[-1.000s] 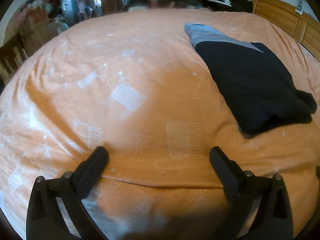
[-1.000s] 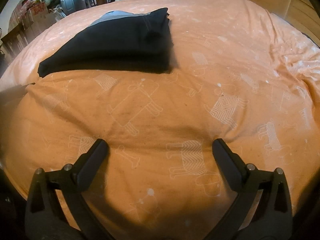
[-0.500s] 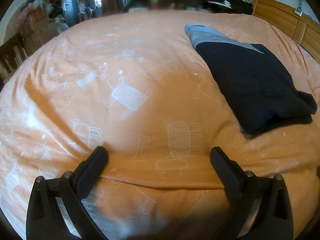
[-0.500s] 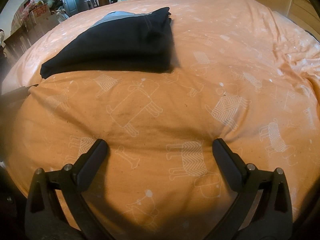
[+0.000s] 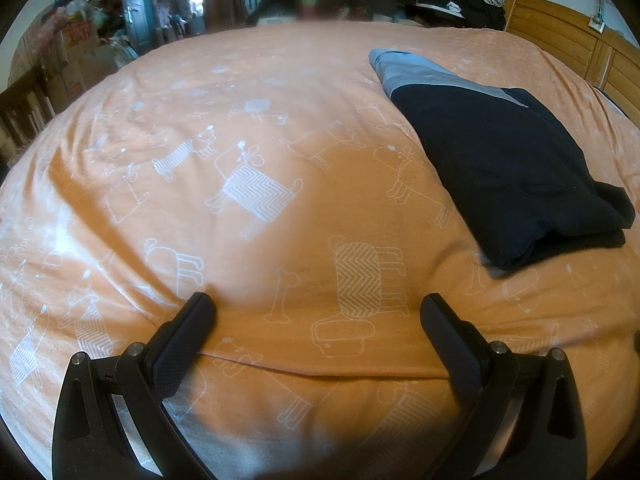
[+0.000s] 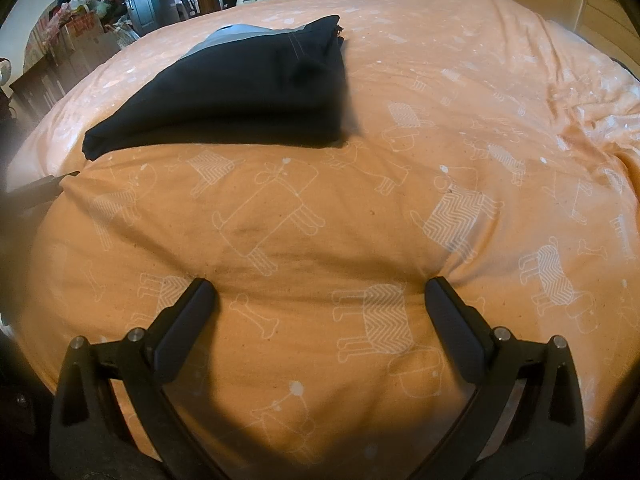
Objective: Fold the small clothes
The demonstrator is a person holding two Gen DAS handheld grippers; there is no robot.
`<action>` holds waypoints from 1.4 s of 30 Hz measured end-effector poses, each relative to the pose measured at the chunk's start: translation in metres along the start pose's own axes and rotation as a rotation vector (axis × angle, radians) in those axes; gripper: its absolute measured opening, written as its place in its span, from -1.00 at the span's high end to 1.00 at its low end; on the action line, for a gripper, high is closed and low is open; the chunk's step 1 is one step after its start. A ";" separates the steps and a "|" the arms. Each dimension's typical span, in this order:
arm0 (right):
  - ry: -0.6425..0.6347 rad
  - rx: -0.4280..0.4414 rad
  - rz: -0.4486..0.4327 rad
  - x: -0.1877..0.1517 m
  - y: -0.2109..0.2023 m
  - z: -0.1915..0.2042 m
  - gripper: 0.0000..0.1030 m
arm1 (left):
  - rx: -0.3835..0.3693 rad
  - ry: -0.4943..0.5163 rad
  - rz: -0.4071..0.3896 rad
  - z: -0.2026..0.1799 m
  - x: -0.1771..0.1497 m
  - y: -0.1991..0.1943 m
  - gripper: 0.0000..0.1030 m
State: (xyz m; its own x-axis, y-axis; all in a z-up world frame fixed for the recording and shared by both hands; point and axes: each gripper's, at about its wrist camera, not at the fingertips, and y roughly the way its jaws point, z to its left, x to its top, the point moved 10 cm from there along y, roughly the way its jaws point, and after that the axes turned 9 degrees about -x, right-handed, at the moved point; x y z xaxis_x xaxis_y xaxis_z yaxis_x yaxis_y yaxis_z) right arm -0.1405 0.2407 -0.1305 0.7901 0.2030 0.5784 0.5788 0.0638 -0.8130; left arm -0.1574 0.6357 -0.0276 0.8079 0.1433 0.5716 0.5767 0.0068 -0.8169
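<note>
Folded dark navy garment [image 5: 508, 168] [image 6: 248, 92], grey-blue band at far end, possibly shorts, flat on bed

The right gripper [image 6: 318, 304] hovers with jaws spread wide above the orange dog-print bedsheet [image 6: 460, 128]; at eleven o'clock, well apart, lies a folded navy garment [image 6: 240, 92] with a grey band.

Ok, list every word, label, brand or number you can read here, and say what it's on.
No text can be read.
Cardboard box by the door: red markings, too blurred to read.
Orange bedsheet: only white dog and bone drawings, no words.
Folded dark garment: no visible label or print.
Both grippers' fingers: no markings.
</note>
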 end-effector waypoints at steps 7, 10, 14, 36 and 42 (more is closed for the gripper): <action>0.005 -0.003 0.001 0.000 -0.001 0.002 -1.00 | 0.000 0.001 0.000 0.000 0.000 0.000 -1.00; 0.005 -0.004 0.000 0.000 -0.001 0.003 -1.00 | 0.002 0.001 -0.001 -0.001 0.000 0.000 -1.00; 0.004 -0.002 0.000 0.000 -0.001 0.003 -1.00 | 0.003 0.001 -0.001 -0.001 0.001 0.000 -1.00; -0.009 -0.010 0.000 0.003 -0.001 0.001 -1.00 | 0.002 0.000 -0.002 -0.001 0.001 0.001 -1.00; -0.008 -0.011 -0.001 0.003 -0.001 0.001 -1.00 | 0.002 0.000 -0.003 -0.001 0.001 0.001 -1.00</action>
State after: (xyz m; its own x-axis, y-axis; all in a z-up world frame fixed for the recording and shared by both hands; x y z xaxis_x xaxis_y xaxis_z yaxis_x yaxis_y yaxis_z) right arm -0.1392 0.2424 -0.1281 0.7877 0.2112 0.5787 0.5819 0.0532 -0.8115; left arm -0.1558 0.6345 -0.0275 0.8064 0.1430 0.5738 0.5786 0.0093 -0.8155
